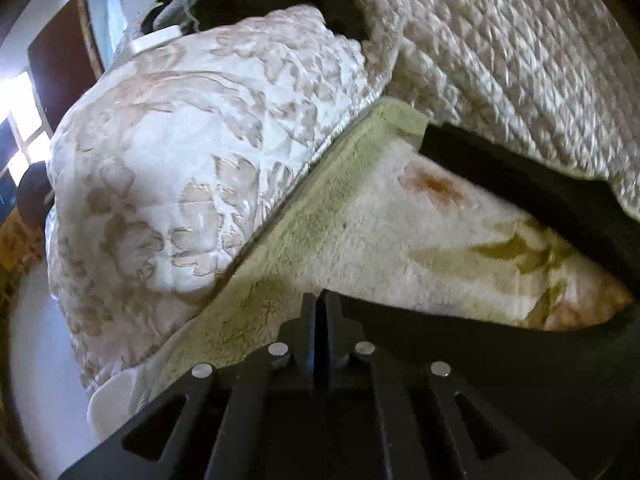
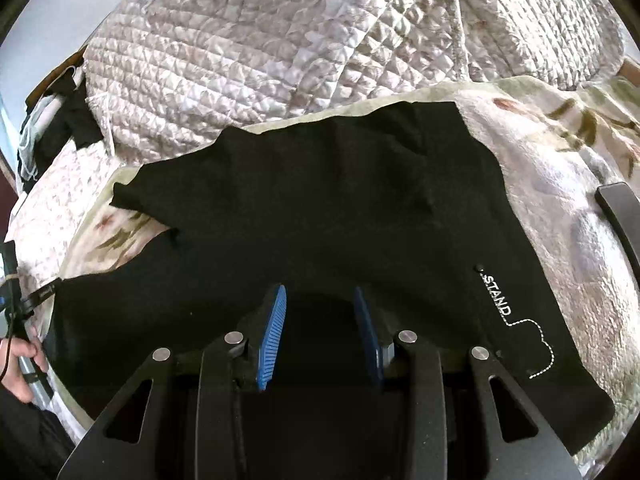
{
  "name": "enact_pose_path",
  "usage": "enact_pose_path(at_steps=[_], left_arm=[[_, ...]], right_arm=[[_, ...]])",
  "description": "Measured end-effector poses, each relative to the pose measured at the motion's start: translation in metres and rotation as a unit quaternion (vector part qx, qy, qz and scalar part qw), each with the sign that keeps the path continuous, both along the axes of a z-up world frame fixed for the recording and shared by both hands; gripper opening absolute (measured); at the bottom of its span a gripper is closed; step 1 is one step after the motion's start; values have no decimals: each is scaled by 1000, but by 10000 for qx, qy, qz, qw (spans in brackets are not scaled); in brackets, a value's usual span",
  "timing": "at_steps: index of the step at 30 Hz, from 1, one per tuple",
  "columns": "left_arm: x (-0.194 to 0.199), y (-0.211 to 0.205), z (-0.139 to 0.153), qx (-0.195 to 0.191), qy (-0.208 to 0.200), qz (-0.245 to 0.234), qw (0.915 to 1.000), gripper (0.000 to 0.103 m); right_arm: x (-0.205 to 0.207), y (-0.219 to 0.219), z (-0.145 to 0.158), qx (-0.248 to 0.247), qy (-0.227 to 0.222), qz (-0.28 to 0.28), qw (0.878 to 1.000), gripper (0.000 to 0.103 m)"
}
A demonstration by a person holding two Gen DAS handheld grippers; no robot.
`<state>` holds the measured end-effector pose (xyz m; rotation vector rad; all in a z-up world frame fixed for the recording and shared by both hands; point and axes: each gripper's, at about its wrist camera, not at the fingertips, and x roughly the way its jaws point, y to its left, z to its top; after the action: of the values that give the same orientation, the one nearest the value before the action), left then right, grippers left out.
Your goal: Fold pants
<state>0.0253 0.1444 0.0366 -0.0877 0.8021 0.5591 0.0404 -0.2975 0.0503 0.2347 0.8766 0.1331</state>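
The black pants (image 2: 320,208) lie spread on a fleece blanket (image 2: 560,216) on the bed, with white "STAND" lettering (image 2: 496,296) near their right edge. My right gripper (image 2: 320,300) hovers over the near part of the pants, its blue fingers (image 2: 274,332) apart and empty. In the left wrist view my left gripper (image 1: 318,304) is shut on an edge of the black pants (image 1: 480,344), which stretch away to the right. A second black band of the pants (image 1: 520,188) crosses the blanket (image 1: 360,232) further off.
A quilted cream bedspread (image 2: 280,52) is heaped behind the pants, and it shows in the left wrist view (image 1: 520,60). A floral pillow or quilt (image 1: 180,168) lies left. Dark clothes (image 2: 68,120) sit at the bed's left. A hand (image 2: 20,356) holds the other gripper.
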Motion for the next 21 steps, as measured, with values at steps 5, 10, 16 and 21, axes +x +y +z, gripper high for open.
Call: enact_pose_path(at_steps=[5, 10, 16, 21], left_arm=[[-19, -1, 23, -107, -660, 43, 9978, 42], [-26, -22, 25, -638, -786, -669, 9926, 45], [-10, -67, -4, -1010, -33, -1655, 9810, 45], [-4, -87, -13, -701, 243, -1779, 9813, 45]], right_arm=[[-2, -2, 2, 20, -93, -14, 10000, 36], [-4, 1, 3, -34, -156, 18, 9999, 36], [-1, -10, -2, -336, 29, -405, 9986, 36], [3, -25, -11, -189, 336, -620, 9973, 36]])
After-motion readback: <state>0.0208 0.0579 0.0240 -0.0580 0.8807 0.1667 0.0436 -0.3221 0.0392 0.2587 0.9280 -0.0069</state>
